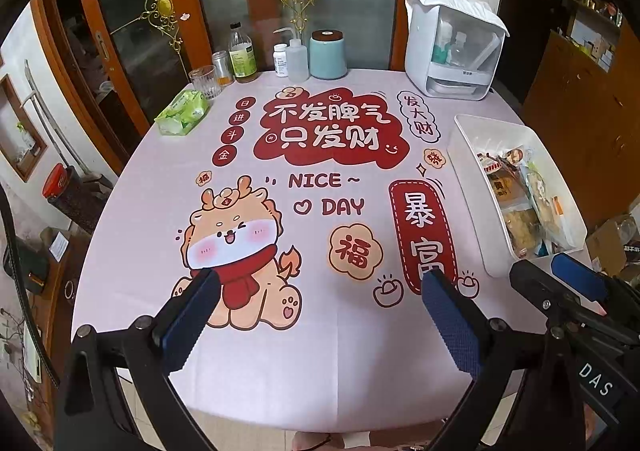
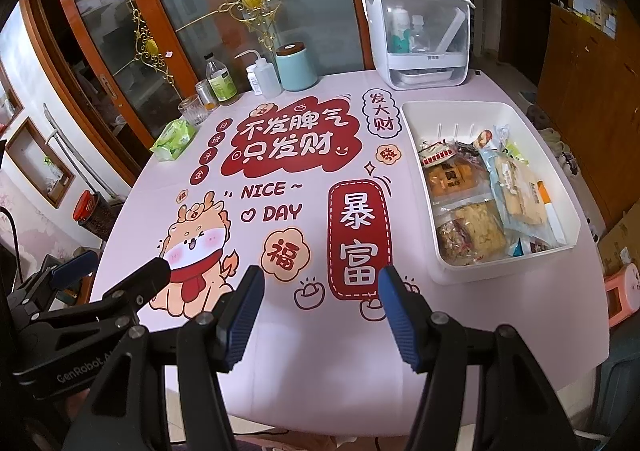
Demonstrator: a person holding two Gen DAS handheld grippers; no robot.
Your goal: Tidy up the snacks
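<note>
Both tongs just hang over the near edge of the table: left gripper point(image 1: 320, 299) spread wide, right gripper point(image 2: 320, 307) spread too, nothing between either pair. The snacks point(image 2: 480, 203) are piled in the white bin point(image 2: 452, 275) on the right, probably kept there so the cartoon tablecloth point(image 2: 280, 351) stays free for sorting.

At the table's far edge I see a teal canister point(image 1: 328, 55), squeeze bottle point(image 1: 297, 61), green-labelled bottle point(image 1: 242, 59) and glass tumbler point(image 1: 205, 81) — plus a green wipes pack point(image 1: 182, 113) nearby.
</note>
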